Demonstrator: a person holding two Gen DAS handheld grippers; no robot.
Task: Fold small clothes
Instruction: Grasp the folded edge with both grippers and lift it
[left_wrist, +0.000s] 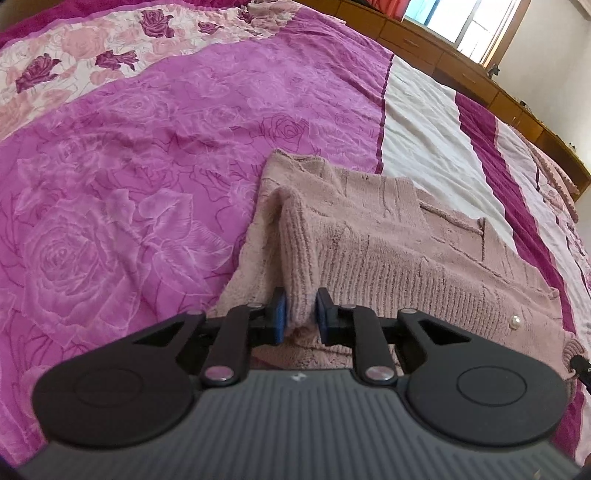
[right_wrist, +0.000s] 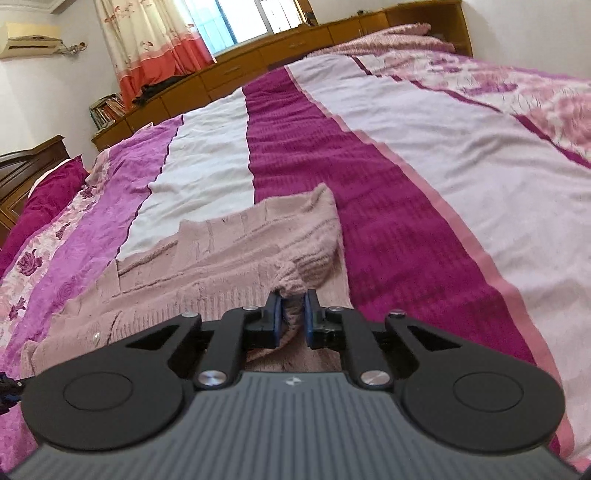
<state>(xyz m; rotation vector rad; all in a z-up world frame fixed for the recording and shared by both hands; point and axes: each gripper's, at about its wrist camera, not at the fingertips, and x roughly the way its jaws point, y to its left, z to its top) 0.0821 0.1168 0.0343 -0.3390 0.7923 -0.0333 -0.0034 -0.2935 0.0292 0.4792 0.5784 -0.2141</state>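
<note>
A dusty-pink knitted cardigan (left_wrist: 388, 240) with pearl buttons (left_wrist: 514, 322) lies on the bed. My left gripper (left_wrist: 301, 314) is shut on a bunched ribbed fold at its left near edge, lifted a little off the bed. In the right wrist view the same cardigan (right_wrist: 207, 258) spreads to the left. My right gripper (right_wrist: 293, 314) is shut on a ribbed fold at its right near edge. Both grippers pinch the fabric between blue pads.
The bed is covered by a magenta, pink and white striped rose-print bedspread (left_wrist: 147, 166), which also shows in the right wrist view (right_wrist: 406, 184). A wooden cabinet (right_wrist: 277, 55) runs along the bed's far side under a window. A dark pink pillow (right_wrist: 48, 192) lies at the left.
</note>
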